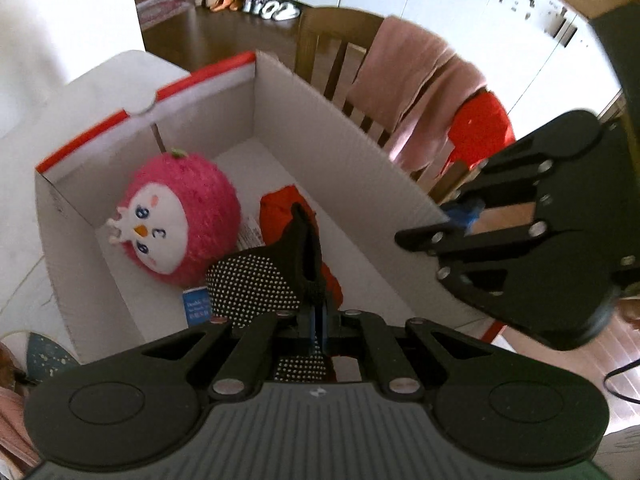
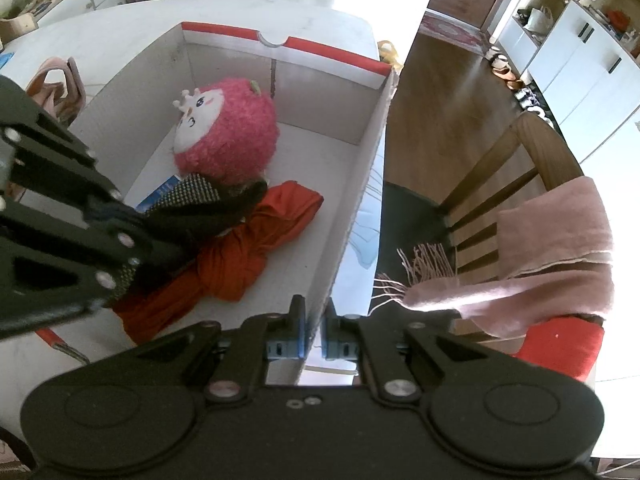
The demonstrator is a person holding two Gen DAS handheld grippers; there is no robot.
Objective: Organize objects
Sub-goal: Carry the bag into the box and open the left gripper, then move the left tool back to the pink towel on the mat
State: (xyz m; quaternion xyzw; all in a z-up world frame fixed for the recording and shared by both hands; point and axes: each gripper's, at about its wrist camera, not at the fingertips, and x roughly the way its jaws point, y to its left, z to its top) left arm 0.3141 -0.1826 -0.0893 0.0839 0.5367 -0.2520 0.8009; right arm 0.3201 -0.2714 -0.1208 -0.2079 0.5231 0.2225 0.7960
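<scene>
One plush toy point(image 1: 176, 216) (pink), one red cloth point(image 2: 256, 248) in box point(image 2: 360, 184).

A dark wooden floor point(image 2: 452, 92) runs toward white cabinets point(image 2: 576, 76), with shoes point(image 1: 256, 2) lined along their base and a patterned rug point(image 2: 448, 30) farther off. A wooden chair point(image 1: 340, 52) stands beside the white counter point(image 2: 120, 28), a pink fringed scarf point(image 2: 560, 248) draped over its back above a red cushion point(image 2: 560, 348). Strong daylight washes out the far wall.
</scene>
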